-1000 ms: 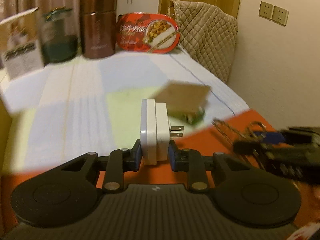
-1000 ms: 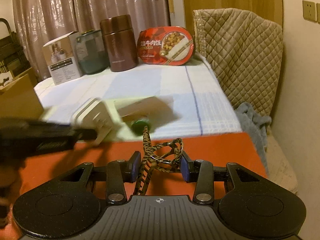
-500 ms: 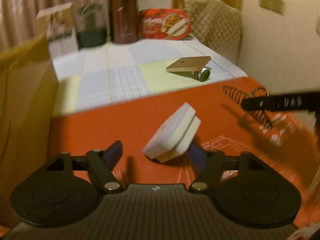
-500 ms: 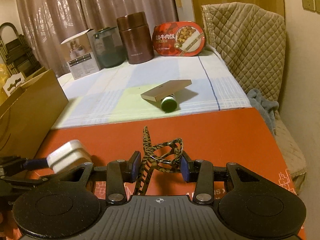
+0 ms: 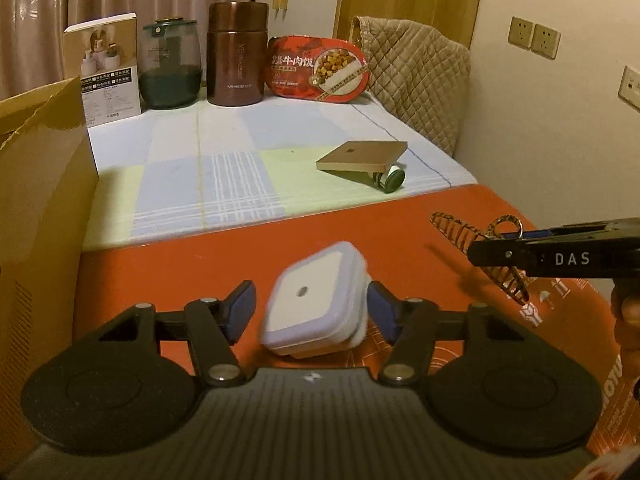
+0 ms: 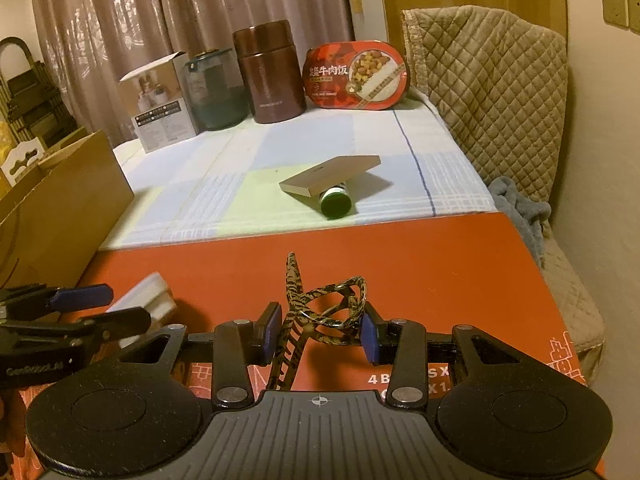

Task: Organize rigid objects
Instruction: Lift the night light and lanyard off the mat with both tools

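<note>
A white plug adapter (image 5: 316, 304) lies loose on the red box lid (image 5: 180, 256), between the spread fingers of my left gripper (image 5: 312, 310), which is open. The adapter also shows in the right wrist view (image 6: 144, 296), next to the left gripper (image 6: 92, 308). My right gripper (image 6: 318, 330) is shut on a tortoiseshell hair claw clip (image 6: 320, 312) and holds it just above the red lid (image 6: 440, 256). In the left wrist view the clip (image 5: 480, 252) sticks out of the right gripper at the right edge.
On the checked cloth (image 5: 240, 148) a flat tan box (image 5: 360, 156) leans on a green-capped bottle (image 5: 392, 178). At the back stand a white carton (image 5: 106, 68), a glass jar (image 5: 170, 64), a brown flask (image 5: 236, 54) and a red food tray (image 5: 318, 68). A cardboard box (image 5: 40, 184) stands left.
My left gripper came down over the red lid, opened and let go of the white adapter, which now lies on the lid. My right gripper drew back over the lid, still holding the clip.
</note>
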The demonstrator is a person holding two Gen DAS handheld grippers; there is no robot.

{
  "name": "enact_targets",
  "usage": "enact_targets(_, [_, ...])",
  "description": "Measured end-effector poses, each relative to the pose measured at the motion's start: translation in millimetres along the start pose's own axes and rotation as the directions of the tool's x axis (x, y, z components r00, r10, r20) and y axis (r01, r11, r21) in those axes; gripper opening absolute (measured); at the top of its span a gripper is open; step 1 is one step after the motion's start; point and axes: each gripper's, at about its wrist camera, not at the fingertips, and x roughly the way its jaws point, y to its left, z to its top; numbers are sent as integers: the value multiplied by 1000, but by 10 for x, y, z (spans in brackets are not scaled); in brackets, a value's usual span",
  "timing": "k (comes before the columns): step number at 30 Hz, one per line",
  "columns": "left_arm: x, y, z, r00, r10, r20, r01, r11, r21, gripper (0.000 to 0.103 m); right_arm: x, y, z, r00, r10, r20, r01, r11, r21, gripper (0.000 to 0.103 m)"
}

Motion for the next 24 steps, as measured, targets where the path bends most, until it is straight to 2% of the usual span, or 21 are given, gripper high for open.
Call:
enact_targets(1, [16, 16, 11, 1000, -6, -10, 6, 1000, -11, 57, 3, 5, -1, 1000, 1, 1, -1, 1000, -1, 38])
enact_targets(5, [76, 90, 25, 998, -45, -35, 42, 997, -65, 71, 13, 36, -6, 1000, 7, -2, -7, 1000, -12, 38])
enact_targets(7, [95, 149, 33, 998, -54, -41, 48, 992, -117, 71, 12, 42, -12, 1000, 9, -2, -9, 1000, -12, 38])
enact_targets(10, [134, 192, 42, 997, -48, -59, 40, 990, -139, 75, 18, 43, -15, 1000, 9, -3, -9, 1000, -14, 38])
enact_targets(14, [257, 253, 26, 990, -77, -116, 55, 981, -188, 75, 35, 51, -24, 1000, 9, -6, -9, 1000, -18, 38])
enact_targets(17, [285, 278, 12, 989, -99, -113, 74, 974, -214, 72, 37, 66, -22, 1000, 10, -4, -10, 1000, -24, 38])
enact_targets(20, [287, 308, 16, 987, -117, -108, 88, 967, -239, 64, 42, 71, -25, 1000, 12, -1, -12, 1000, -27, 38])
enact_targets(24, [266, 274, 7, 987, -114, -112, 88, 972, -220, 63, 28, 84, -33, 1000, 14, -3, -14, 999, -34, 38])
